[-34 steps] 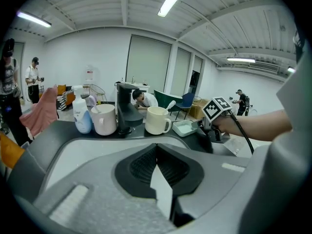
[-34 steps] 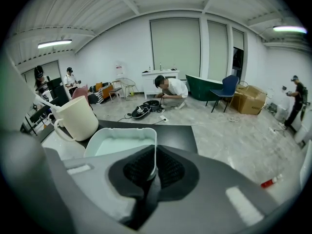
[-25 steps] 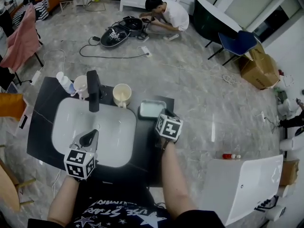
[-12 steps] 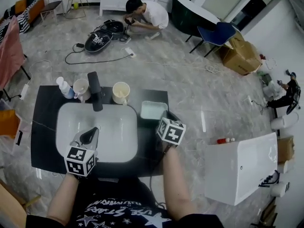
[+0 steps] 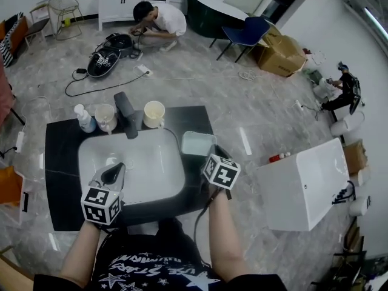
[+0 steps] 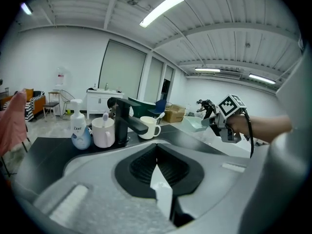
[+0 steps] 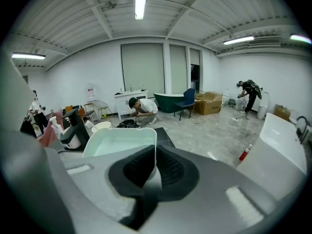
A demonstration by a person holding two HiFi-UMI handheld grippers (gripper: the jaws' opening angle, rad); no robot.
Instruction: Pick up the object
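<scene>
A pale green rectangular tray (image 5: 197, 143) sits at the right end of the black counter (image 5: 60, 168), beside the white basin (image 5: 151, 165). My right gripper (image 5: 212, 153) is shut on the tray's right wall. In the right gripper view the thin rim of the tray (image 7: 117, 143) runs down between the closed jaws of that gripper (image 7: 155, 172). The left gripper view shows the tray (image 6: 194, 123) in front of the right gripper (image 6: 214, 122). My left gripper (image 5: 114, 173) hovers over the basin's front left, shut, with nothing between its jaws (image 6: 157, 172).
A black faucet (image 5: 125, 114) stands behind the basin, with a white cup (image 5: 105, 117) and a pump bottle (image 5: 85, 119) to its left and a cream mug (image 5: 154, 113) to its right. A white cabinet (image 5: 297, 183) stands to the right. A person (image 5: 156, 18) crouches on the floor beyond.
The head view has swung, so the whole scene sits differently in frame. Both grippers keep their places by the basin and tray, and their jaws have not changed.
</scene>
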